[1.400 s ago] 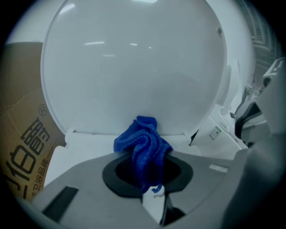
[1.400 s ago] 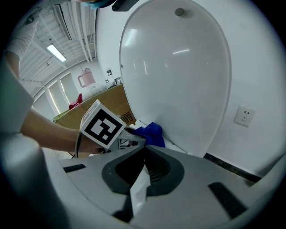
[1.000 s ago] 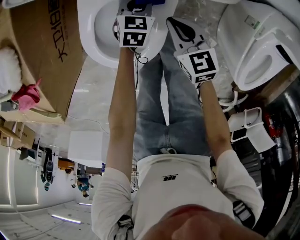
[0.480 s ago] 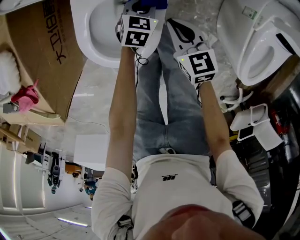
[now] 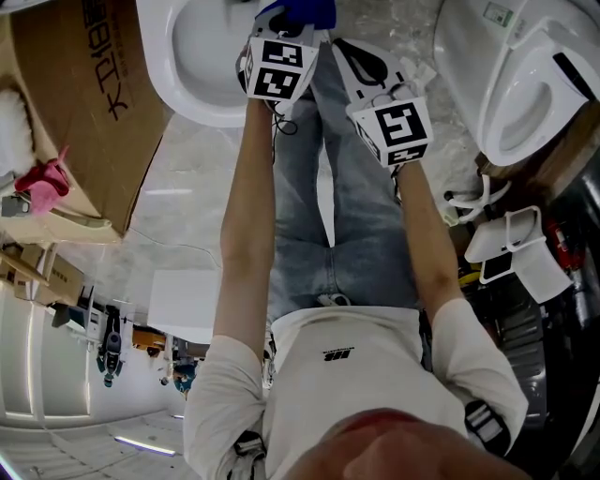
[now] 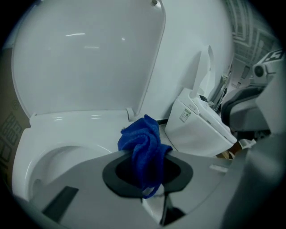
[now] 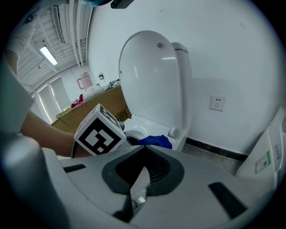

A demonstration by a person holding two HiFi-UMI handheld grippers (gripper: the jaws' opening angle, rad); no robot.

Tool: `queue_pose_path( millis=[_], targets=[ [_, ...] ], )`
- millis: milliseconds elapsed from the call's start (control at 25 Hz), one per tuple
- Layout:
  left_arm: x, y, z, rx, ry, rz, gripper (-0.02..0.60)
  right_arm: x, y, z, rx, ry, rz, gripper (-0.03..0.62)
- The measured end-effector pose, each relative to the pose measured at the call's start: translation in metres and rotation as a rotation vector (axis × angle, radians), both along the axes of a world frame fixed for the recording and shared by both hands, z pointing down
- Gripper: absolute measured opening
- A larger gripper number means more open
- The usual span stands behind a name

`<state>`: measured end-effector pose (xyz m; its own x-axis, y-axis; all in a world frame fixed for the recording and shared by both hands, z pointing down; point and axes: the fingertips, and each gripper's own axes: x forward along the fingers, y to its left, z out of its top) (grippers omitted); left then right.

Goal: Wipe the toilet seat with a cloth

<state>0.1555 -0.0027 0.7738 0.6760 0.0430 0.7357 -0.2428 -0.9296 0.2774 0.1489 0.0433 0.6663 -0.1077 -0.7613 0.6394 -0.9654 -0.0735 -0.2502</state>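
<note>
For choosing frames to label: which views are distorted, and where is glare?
Left gripper view: fisheye with dark corners, glare streaks on the raised lid, blue cloth sharp. Right gripper view: same fisheye and dark corners. Head view: evenly lit, no dark corners.

Our arms (image 5: 246, 216) stretch straight ahead, side by side. Our left gripper (image 5: 284, 23) pinches the cloth (image 6: 144, 150); our right gripper (image 7: 141, 175) hangs empty, jaws together.

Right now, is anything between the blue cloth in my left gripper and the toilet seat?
Nothing visible. The left gripper is shut on the blue cloth, which is right by the bare toilet seat; the lid stands raised behind it.
</note>
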Motion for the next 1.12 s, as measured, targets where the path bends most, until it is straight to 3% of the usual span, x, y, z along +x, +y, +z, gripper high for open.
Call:
queue_pose_path(
  millis=[520,1120],
  targets=[
    [-0.043,0.046,0.007,-0.033,-0.018,-0.032,0.075,-0.017,0.041,0.005,-0.021,-0.001,0.006,-0.005],
    [-0.095,0.089,0.007,-0.074,-0.049,-0.015,0.075,-0.052,0.045,0.007,-0.044,-0.014,-0.046,-0.005]
  ],
)
